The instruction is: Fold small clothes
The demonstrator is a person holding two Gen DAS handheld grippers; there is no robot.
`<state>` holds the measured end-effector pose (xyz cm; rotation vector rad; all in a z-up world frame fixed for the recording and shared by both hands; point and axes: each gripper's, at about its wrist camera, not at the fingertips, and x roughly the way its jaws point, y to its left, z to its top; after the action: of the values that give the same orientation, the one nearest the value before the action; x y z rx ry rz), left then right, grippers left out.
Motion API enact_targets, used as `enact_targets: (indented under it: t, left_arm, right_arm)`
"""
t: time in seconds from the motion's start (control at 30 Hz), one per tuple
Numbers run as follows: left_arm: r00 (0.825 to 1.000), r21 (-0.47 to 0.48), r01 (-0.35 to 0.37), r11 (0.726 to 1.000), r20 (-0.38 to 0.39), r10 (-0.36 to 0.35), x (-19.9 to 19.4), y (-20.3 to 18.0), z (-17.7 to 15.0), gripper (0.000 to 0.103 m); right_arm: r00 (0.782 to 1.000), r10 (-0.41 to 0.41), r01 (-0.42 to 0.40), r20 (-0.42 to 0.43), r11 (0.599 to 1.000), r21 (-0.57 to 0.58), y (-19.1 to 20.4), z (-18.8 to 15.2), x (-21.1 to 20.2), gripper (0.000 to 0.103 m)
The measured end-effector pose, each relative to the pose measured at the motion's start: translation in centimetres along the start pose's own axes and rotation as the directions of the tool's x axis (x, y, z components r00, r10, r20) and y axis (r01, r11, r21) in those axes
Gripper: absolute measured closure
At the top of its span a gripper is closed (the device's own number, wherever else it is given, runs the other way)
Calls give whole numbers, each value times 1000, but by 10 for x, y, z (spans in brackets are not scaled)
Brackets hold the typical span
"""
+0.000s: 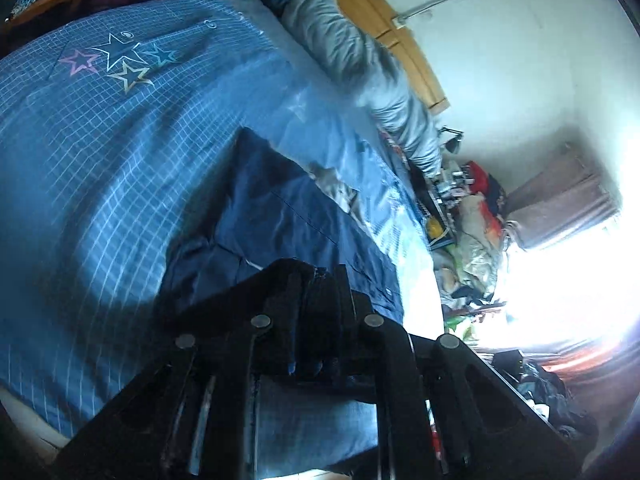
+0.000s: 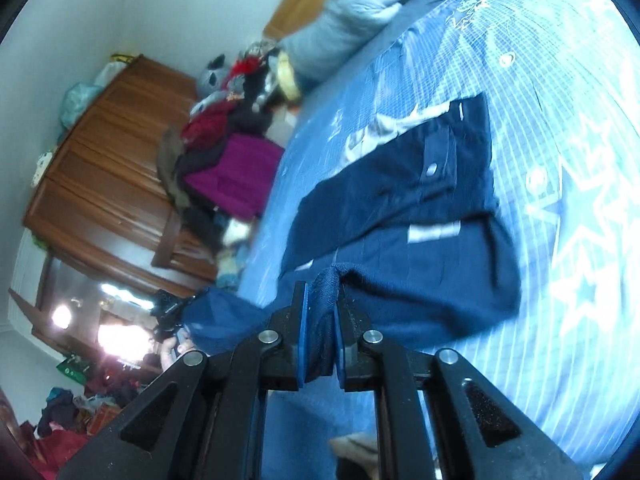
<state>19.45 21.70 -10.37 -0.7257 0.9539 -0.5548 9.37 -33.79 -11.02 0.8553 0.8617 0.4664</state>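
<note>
A: What has the right gripper got hold of?

B: A bunched edge of the small navy-blue knitted garment. Its blue pads are pressed nearly together with the dark cloth squeezed between them.

A: And the left gripper?

B: The same kind of hold. Its black fingers stand almost together, and navy cloth runs right up into them. It looks clamped on a fold of that cloth, though the tips are dark and hard to read.

A: Where does the garment lie?

B: On the bed, on the blue checked bedspread with star prints. From the right gripper's view it stretches away across the middle of the bed, with the near edge lifted in the pads. A flap with a round metal snap shows on its far part, and a pale label strip across the middle.

A: Anything else on the bed?

B: A grey rolled quilt along the far edge, by the wooden headboard. Off the bed's side there's a heap of clothes with a magenta piece, in front of a brown wooden cabinet.
</note>
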Motion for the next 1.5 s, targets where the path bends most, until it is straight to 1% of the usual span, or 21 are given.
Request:
enact_targets:
  t: [0.13, 0.23, 0.33, 0.4, 0.53, 0.67, 0.7, 0.77, 0.83, 0.9, 0.97, 1.0, 1.13, 1.17, 1.23, 1.27, 1.3, 1.37, 1.43, 1.47, 1.5]
  left_arm:
    - [998, -24, -46, 999, -35, 45, 44, 17, 25, 88]
    - [992, -19, -108, 994, -74, 106, 84, 32, 39, 87]
    - [977, -9, -183, 983, -115, 181, 125, 51, 44, 85]
    - [958, 4, -250, 968, -146, 248, 150, 67, 42, 82]
    - [960, 5, -244, 970, -139, 243, 159, 75, 40, 83]
    - [965, 20, -221, 975, -143, 222, 148, 75, 35, 82]
    - [965, 17, -219, 976, -146, 219, 144, 74, 35, 79]
    - [962, 38, -237, 971, -132, 240, 133, 65, 37, 68]
    - [963, 65, -259, 964, -65, 263, 117, 58, 40, 44]
    - [958, 111, -286, 952, 33, 284, 91, 50, 41, 38]
    - [936, 172, -348, 921, 119, 332, 73, 47, 42, 31]
    - [930, 212, -365, 907, 136, 342, 71, 44, 43, 28]
    - [916, 468, -390, 793, 109, 386, 97, 25, 42, 28]
    - [914, 552, -371, 747, 76, 398, 111, 21, 39, 28]
    - [902, 625, -358, 694, 38, 431, 132, 21, 38, 30]
    - [896, 640, -357, 681, 29, 443, 137, 21, 36, 31]
    - [894, 650, -350, 674, 18, 448, 144, 24, 37, 33]
    - [903, 646, -334, 686, 10, 430, 149, 27, 41, 43]
    - [920, 633, -299, 714, -6, 391, 152, 26, 44, 66]
    - [931, 623, -277, 731, -15, 366, 154, 25, 45, 74]
    - [934, 622, -270, 735, -16, 358, 155, 24, 45, 83]
  right_arm:
    - [999, -33, 34, -17, 999, 23, -27, 36, 26, 88]
    - [997, -68, 69, -47, 997, 31, -50, 60, 54, 88]
    - [992, -99, 104, -80, 993, 59, -79, 79, 85, 86]
    - [986, -129, 137, -106, 987, 78, -102, 89, 105, 84]
    - [975, -175, 190, -140, 976, 107, -134, 95, 130, 79]
    - [980, -151, 169, -131, 975, 142, -149, 95, 132, 79]
    - [980, -153, 170, -127, 976, 136, -147, 94, 131, 77]
    - [981, -161, 172, -108, 979, 109, -139, 93, 125, 59]
    - [983, -172, 177, -64, 981, 74, -125, 89, 112, 44]
    - [981, -191, 192, -26, 981, 38, -115, 85, 99, 42]
    - [976, -217, 217, 0, 976, 17, -108, 80, 89, 41]
    - [974, -224, 224, 7, 974, 12, -106, 77, 86, 41]
    - [971, -240, 240, 3, 971, 9, -101, 61, 84, 41]
    - [970, -243, 243, 1, 970, 6, -100, 57, 85, 41]
    - [969, -247, 247, -2, 969, 5, -98, 50, 87, 41]
    - [970, -241, 241, 0, 970, 9, -97, 46, 88, 41]
    - [972, -237, 237, 2, 971, 13, -96, 43, 88, 41]
    - [972, -233, 233, 12, 972, 19, -94, 40, 87, 41]
    - [972, -233, 233, 22, 972, 17, -92, 39, 85, 41]
    - [971, -238, 237, 27, 971, 8, -90, 39, 85, 41]
    - [969, -245, 245, 31, 970, -3, -88, 40, 84, 41]
